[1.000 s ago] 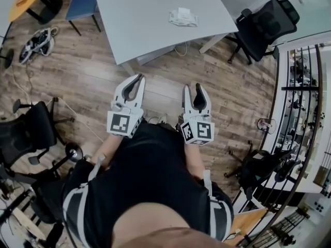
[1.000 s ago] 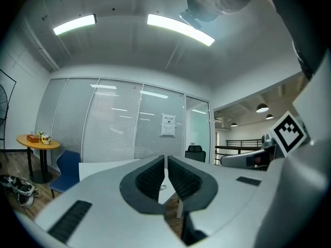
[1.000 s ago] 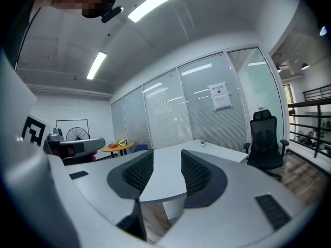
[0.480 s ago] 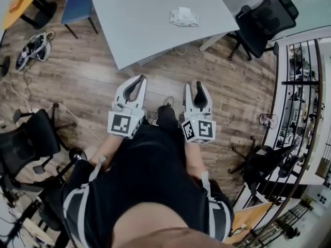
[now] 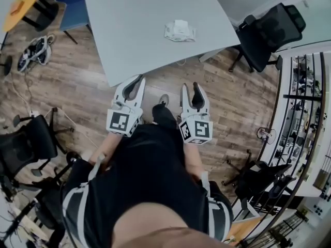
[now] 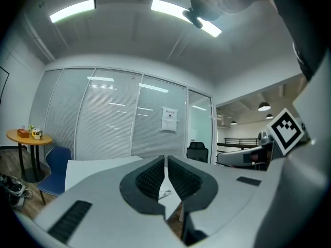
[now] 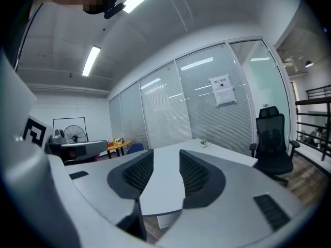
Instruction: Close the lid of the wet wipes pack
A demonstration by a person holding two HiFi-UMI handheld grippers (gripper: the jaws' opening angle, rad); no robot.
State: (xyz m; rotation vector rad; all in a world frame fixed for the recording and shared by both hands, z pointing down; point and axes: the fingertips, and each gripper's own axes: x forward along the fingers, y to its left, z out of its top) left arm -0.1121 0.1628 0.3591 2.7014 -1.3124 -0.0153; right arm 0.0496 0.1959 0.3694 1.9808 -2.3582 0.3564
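Observation:
The wet wipes pack (image 5: 180, 31) is a white packet lying on the grey table (image 5: 134, 30), far ahead of both grippers; whether its lid stands up I cannot tell at this size. My left gripper (image 5: 138, 79) is held over the wooden floor just short of the table's near edge, its jaws closed together with nothing between them. My right gripper (image 5: 192, 89) hovers beside it at the same height, jaws apart and empty. In the right gripper view the table top (image 7: 165, 190) shows through the gap. Neither gripper touches the pack.
A black office chair (image 5: 271, 27) stands right of the table and another (image 5: 26, 138) at the left. A blue chair (image 5: 72, 4), an orange round table (image 5: 20, 1) and shoes (image 5: 33, 48) lie at the far left. A railing (image 5: 305, 87) runs along the right.
The person has stepped toward the table: the table and pack sit lower and nearer in the head view, and a foot now shows between the grippers. Both grippers keep the same pose.

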